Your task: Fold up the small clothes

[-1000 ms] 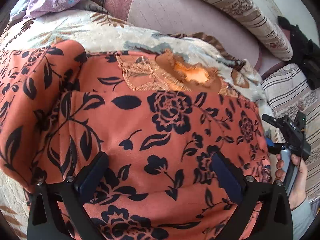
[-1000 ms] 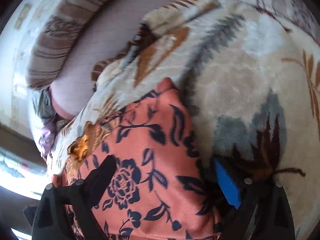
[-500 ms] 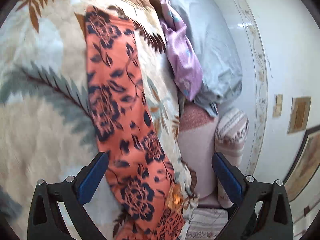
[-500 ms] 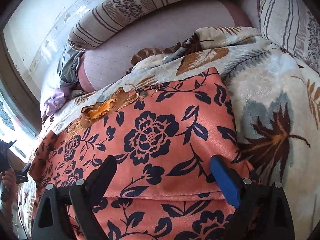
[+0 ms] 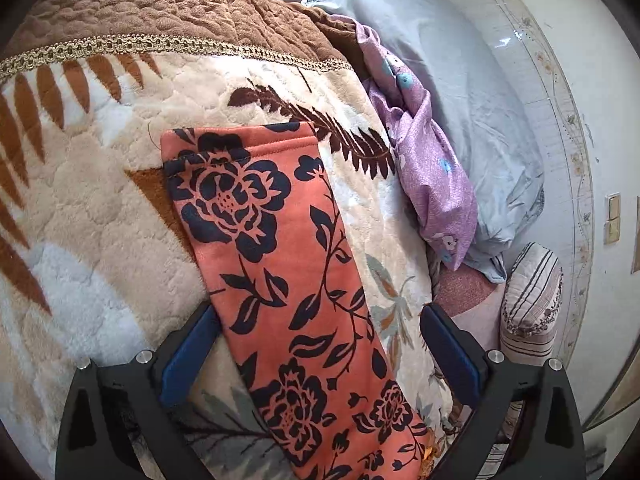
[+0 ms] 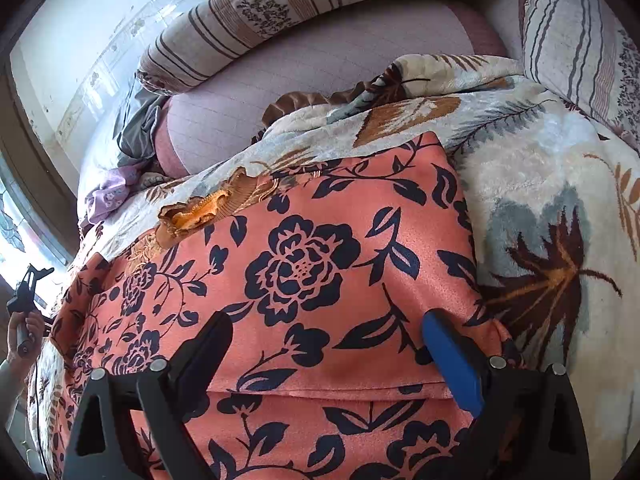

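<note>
An orange garment with dark blue flowers lies flat on a plush leaf-patterned blanket. In the left wrist view one long narrow part of it runs away from me, its hemmed end far up. My left gripper is open and empty, its jaws either side of that strip. In the right wrist view the garment is wide, with a folded edge near me. My right gripper is open above that fold, empty. The left gripper shows at the far left, held in a hand.
A lilac cloth and a pale blue pillow lie beyond the blanket's edge. Striped bolsters and a pink mattress lie by the wall. A striped pillow is at the right.
My left gripper has swung from over the wide garment to look along its narrow part. My right gripper has pulled back, so more of the garment shows. Both stayed open.
</note>
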`<action>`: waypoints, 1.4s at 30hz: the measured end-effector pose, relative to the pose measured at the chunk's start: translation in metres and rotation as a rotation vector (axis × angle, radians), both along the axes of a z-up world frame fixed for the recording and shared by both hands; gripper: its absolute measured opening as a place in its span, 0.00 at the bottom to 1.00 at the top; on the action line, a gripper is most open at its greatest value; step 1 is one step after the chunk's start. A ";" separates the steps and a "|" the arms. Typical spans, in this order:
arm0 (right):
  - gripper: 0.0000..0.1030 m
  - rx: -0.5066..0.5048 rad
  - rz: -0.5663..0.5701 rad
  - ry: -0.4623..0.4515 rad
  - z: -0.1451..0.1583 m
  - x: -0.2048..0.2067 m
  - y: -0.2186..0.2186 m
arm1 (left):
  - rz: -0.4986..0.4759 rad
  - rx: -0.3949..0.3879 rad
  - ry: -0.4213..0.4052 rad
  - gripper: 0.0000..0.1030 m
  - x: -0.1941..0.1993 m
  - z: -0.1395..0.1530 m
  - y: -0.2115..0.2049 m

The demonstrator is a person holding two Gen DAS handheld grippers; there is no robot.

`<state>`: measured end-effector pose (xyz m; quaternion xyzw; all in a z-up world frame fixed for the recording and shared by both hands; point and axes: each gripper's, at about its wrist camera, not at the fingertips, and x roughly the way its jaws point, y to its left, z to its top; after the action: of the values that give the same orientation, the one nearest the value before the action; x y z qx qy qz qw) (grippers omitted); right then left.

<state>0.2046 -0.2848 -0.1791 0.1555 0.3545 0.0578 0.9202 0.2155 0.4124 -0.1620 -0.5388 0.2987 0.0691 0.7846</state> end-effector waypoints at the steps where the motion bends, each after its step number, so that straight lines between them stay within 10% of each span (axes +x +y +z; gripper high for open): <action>1: 0.95 0.001 0.001 0.000 0.000 0.000 0.000 | 0.006 0.011 0.001 0.96 0.002 0.001 -0.001; 4: 0.95 0.004 0.002 -0.003 -0.001 0.000 0.000 | 0.027 0.058 0.043 0.76 0.008 0.001 0.001; 5: 0.95 0.005 0.003 -0.003 -0.001 0.000 -0.001 | 0.012 0.085 0.099 0.28 0.013 -0.001 0.001; 6: 0.95 0.006 0.003 -0.004 -0.001 0.000 -0.001 | -0.004 0.108 0.178 0.06 0.019 -0.006 0.002; 7: 0.95 0.008 0.003 -0.005 -0.001 0.000 -0.001 | -0.001 0.122 0.185 0.04 0.020 -0.007 0.002; 13: 0.95 0.025 0.004 -0.012 -0.001 -0.001 -0.003 | -0.082 0.454 0.141 0.04 0.014 0.066 -0.050; 17: 0.95 0.053 0.006 -0.024 -0.001 -0.003 -0.007 | -0.222 0.708 -0.063 0.04 -0.004 0.163 -0.149; 22: 0.95 0.068 0.007 -0.029 -0.001 -0.004 -0.008 | -0.372 0.834 -0.267 0.04 -0.037 0.242 -0.298; 29: 0.95 0.117 0.012 -0.043 -0.001 -0.006 -0.014 | -0.662 0.772 -0.238 0.05 -0.024 0.183 -0.470; 34: 0.95 0.196 0.021 -0.058 0.001 -0.008 -0.024 | -0.957 0.700 0.005 0.35 -0.008 0.090 -0.531; 37: 0.94 0.273 0.025 -0.042 0.007 -0.011 -0.034 | -0.883 0.698 -0.057 0.37 -0.037 0.097 -0.491; 42: 0.94 0.438 0.085 -0.047 0.040 -0.014 -0.030 | -0.619 0.813 -0.078 0.68 -0.066 0.113 -0.391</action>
<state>0.1908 -0.3152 -0.1392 0.3353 0.3182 0.1760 0.8691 0.1497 0.0212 -0.0488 -0.0787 0.3638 -0.0761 0.9250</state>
